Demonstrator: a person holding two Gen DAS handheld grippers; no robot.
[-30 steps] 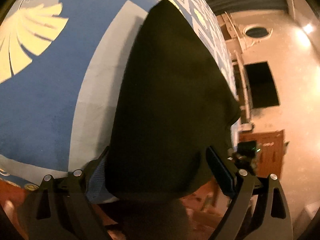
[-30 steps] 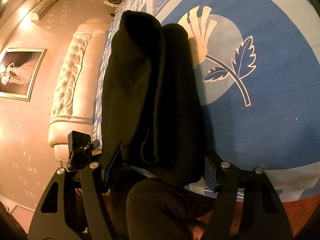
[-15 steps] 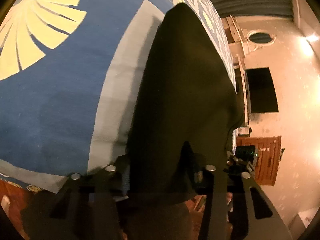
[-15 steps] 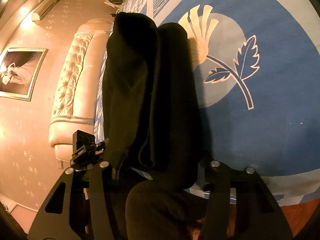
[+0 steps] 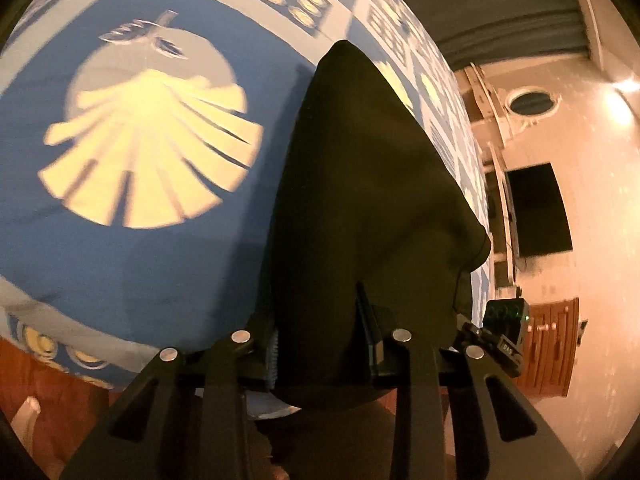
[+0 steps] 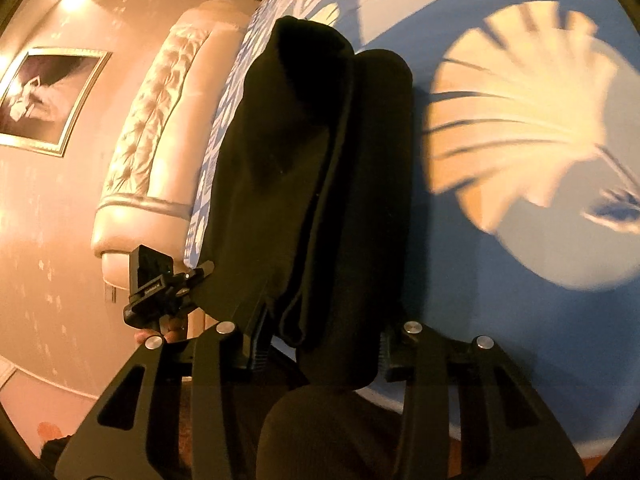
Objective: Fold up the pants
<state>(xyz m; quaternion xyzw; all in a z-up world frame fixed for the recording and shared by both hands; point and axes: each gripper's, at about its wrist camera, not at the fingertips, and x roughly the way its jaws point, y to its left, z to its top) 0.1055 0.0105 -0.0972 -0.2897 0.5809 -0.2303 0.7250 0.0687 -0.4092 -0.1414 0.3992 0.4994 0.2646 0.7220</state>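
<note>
Black pants point(image 5: 360, 200); blue bedspread point(image 5: 120, 272) printed with cream fan motifs; black grippers; cream tufted headboard point(image 6: 156, 128).

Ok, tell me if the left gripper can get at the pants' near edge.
Probably yes: the left gripper is already shut on the black pants at that edge, over the blue bedspread, with nothing between.

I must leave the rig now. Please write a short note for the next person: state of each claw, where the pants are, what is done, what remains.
Left claw: shut on the dark pants at their near edge.
Right claw: shut on the same pants, over several stacked layers.
Pants: a long narrow bundle stretching away over the blue patterned bedspread.
Done: folded lengthwise, layers visible.
Left: probably fold end to end, lay flat, release.
</note>
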